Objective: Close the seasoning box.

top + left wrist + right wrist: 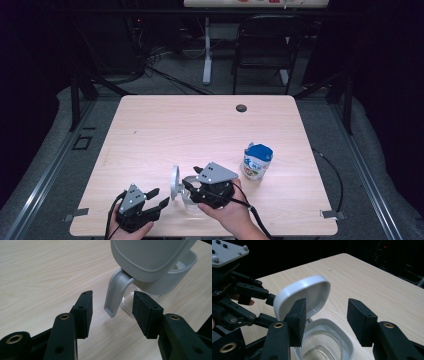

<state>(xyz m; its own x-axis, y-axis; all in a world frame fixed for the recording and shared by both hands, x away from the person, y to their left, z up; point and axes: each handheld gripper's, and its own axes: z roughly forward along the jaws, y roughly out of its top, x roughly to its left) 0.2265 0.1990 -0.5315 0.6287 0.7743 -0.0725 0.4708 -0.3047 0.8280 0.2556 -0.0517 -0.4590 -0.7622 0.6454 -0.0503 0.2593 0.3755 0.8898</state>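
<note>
The left claw (159, 196) sits low at the near edge, held in a hand (131, 231) from below, jaws spread apart and pointing right. The right claw (189, 186), gripped by the right hand (227, 210), points left with jaws parted, clasping nothing.

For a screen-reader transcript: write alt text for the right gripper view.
The right gripper hangs with open jaws over a clear jug whose grey hinged lid stands tipped up. The left gripper waits beyond the lid, on a pale wooden table.
</note>
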